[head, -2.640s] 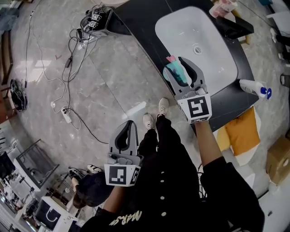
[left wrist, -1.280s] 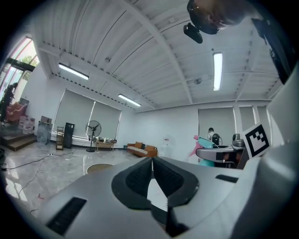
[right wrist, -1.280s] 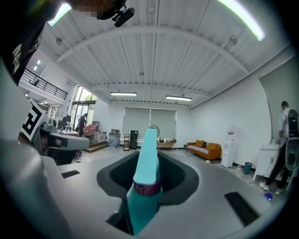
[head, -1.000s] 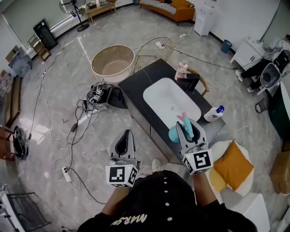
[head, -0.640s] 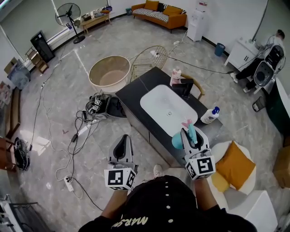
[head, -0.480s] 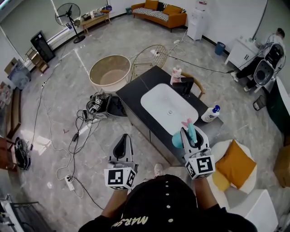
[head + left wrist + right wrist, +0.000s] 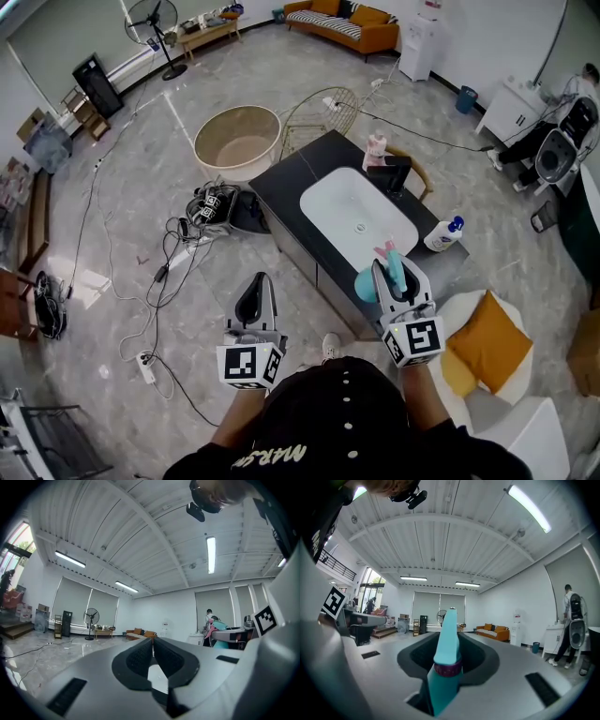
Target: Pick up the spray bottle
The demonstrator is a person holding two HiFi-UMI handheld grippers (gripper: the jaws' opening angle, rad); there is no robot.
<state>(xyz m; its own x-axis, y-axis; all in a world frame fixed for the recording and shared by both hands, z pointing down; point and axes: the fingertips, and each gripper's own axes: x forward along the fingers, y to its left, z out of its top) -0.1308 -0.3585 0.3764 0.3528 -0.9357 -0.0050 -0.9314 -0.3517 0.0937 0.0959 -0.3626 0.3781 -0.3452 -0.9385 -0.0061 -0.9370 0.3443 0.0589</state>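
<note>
A white spray bottle [image 7: 442, 234] with a blue cap stands on the right end of the black counter [image 7: 281, 187], beside the white basin [image 7: 356, 220]. My right gripper [image 7: 389, 264] hovers at the counter's near edge, left of the bottle and apart from it. It is shut on a teal tool [image 7: 366, 284] with a pink tip; in the right gripper view the teal handle [image 7: 445, 667] with its purple ring stands between the jaws of the right gripper [image 7: 451, 641]. My left gripper [image 7: 259, 278] hangs over the floor, shut and holding nothing. In the left gripper view the left gripper [image 7: 153, 639] points level across the room.
A pink bottle [image 7: 376, 145] and a black faucet [image 7: 394, 173] stand at the counter's far side. A beige tub [image 7: 236, 141], a wire basket [image 7: 319, 112], a black bag [image 7: 216, 206] and cables [image 7: 173, 258] lie on the floor at left. An orange cushion [image 7: 483, 342] lies at right.
The head view has lifted from the floor and counter to take in the whole room. Both grippers have kept still over the last second, the teal tool staying in the right one.
</note>
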